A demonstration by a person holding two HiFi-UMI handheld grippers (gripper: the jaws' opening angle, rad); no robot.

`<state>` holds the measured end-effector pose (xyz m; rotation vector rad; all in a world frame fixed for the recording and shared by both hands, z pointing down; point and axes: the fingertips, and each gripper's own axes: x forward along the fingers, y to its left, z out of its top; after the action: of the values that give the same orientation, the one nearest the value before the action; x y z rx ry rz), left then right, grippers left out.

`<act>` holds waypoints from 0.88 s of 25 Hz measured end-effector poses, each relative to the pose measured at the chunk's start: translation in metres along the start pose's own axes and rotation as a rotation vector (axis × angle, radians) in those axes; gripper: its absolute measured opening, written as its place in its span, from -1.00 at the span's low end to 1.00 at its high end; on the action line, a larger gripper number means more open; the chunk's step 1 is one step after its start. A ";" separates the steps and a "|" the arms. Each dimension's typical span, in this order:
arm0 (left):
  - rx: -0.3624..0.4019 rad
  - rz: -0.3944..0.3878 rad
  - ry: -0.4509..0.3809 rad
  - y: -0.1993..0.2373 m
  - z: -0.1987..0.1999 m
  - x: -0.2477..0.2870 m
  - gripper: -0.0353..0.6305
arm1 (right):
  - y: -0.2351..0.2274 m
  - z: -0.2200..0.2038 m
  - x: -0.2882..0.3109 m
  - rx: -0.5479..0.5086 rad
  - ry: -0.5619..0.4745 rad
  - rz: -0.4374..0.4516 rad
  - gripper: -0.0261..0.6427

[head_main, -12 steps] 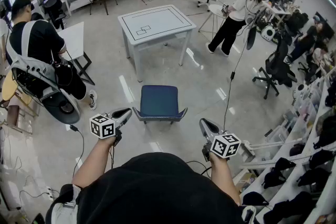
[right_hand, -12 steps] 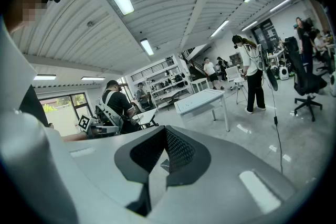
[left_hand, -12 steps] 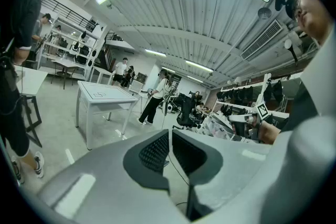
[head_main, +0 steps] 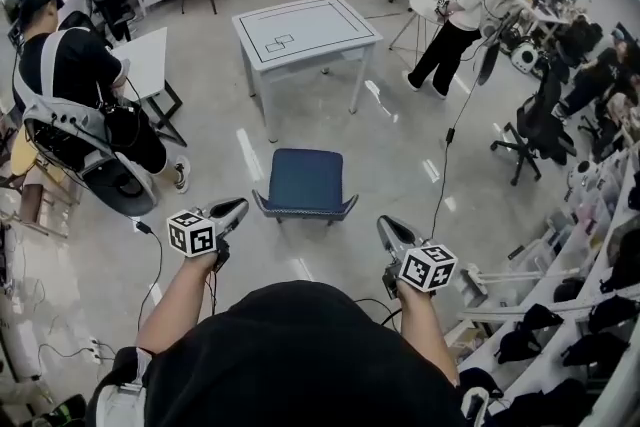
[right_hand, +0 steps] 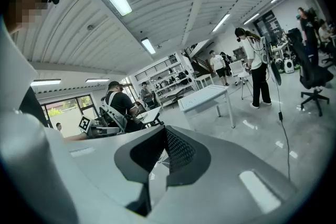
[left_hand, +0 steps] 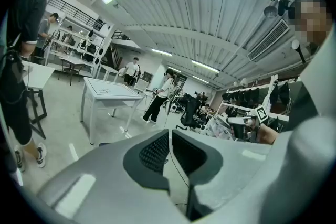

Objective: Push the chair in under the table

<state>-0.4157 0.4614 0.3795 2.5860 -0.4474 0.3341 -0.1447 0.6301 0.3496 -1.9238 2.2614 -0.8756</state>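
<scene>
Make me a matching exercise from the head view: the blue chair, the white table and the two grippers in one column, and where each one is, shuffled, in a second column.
Things:
1. blue chair
2. white table
3. left gripper
4. right gripper

Places:
A. beyond the chair, with black outlines marked on its top
B. lower right, off the chair's near right corner
C. on the open floor between the grippers and the table, not under it
D. lower left, close to the chair's near left corner

Pairs: 1-C, 2-A, 3-D, 4-B
</scene>
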 end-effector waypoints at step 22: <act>-0.059 0.076 0.045 -0.015 -0.024 0.017 -0.85 | -0.037 -0.030 0.027 0.072 0.076 0.129 -0.83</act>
<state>-0.3981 0.4812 0.3987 2.5039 -0.5327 0.3986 -0.1291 0.6140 0.4001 -1.7220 2.3307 -1.0134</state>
